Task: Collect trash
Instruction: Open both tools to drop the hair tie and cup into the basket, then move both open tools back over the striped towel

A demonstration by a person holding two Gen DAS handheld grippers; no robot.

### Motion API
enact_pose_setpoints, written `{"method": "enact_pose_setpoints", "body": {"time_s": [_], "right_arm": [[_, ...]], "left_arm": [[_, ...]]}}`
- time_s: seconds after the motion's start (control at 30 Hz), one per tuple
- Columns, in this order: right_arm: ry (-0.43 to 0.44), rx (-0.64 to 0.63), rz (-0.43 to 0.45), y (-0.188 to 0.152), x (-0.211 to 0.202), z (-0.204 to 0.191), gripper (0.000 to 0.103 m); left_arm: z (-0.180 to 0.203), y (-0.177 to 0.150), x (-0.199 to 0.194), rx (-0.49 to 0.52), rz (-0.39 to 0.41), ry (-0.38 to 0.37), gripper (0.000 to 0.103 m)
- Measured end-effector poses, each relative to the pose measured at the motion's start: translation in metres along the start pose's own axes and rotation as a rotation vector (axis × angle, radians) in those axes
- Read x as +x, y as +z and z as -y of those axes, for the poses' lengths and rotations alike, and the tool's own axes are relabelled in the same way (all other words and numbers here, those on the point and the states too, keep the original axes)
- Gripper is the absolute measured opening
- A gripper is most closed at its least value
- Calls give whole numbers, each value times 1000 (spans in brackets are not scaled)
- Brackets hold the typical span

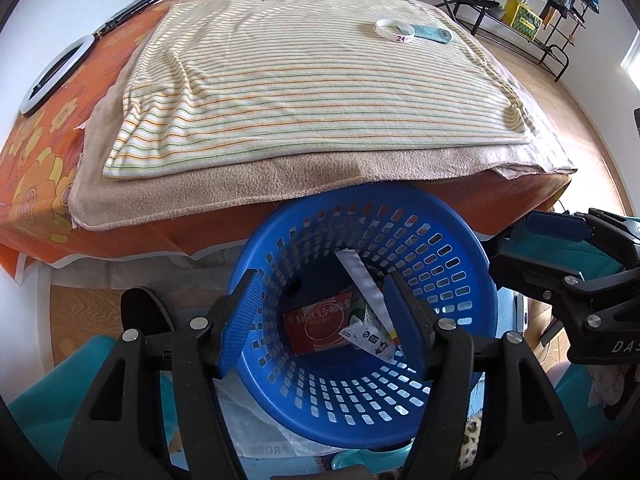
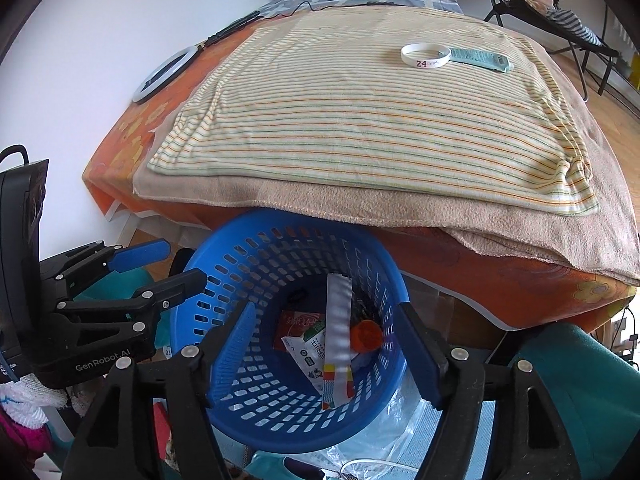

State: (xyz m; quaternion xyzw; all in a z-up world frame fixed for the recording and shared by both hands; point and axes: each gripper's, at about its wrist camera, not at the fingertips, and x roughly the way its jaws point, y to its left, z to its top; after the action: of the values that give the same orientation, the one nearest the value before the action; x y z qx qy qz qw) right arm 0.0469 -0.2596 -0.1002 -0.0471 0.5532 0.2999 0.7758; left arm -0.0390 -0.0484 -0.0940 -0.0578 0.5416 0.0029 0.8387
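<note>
Trouble from here would most likely come from the blue basket (image 1: 360, 320), a round perforated plastic tub tucked against the bed's edge: a knock from either tool could tip it and spill what it holds. Both tools hang over its mouth. The left hand-held gripper (image 1: 324, 320) stands spread with nothing between its ribbed blue pads; the right hand-held gripper (image 2: 328, 344) is likewise spread and empty. Inside the basket lie a red carton (image 1: 316, 326), a crumpled printed wrapper (image 2: 308, 356), a long silvery foil strip (image 2: 339, 336) leaning on the wall, and an orange cap-like piece (image 2: 366, 334), though its exact shape is hard to judge.

One piece of trash seems left: a flat teal wrapper (image 2: 478, 57) at one o'clock on the striped towel (image 2: 360, 120), touching a white rubbery wristband (image 2: 425, 55). A careless pinch there could catch the wristband too, or bunch the soft, ridged towel and the fuzzy beige blanket (image 2: 360, 208) beneath.
</note>
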Motion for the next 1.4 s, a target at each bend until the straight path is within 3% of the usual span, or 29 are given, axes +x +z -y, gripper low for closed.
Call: {"method": "enact_pose_setpoints", "body": {"time_s": [0.2, 0.67, 1.0, 1.23, 1.4], "right_arm": [[-45, -8, 7, 1, -2, 0, 86], [-113, 19, 59, 9, -17, 8, 87], [-110, 23, 103, 21, -36, 14, 88], [-122, 22, 142, 36, -54, 22, 88], [-131, 28, 176, 46, -67, 28, 100]], "left_arm": [[0, -1, 2, 4, -17, -1, 67], [-2, 6, 2, -25, -29, -10, 67], [0, 17, -1, -44, -36, -30, 68], [7, 34, -14, -32, 0, -35, 68], [15, 51, -20, -21, 30, -39, 68]]}}
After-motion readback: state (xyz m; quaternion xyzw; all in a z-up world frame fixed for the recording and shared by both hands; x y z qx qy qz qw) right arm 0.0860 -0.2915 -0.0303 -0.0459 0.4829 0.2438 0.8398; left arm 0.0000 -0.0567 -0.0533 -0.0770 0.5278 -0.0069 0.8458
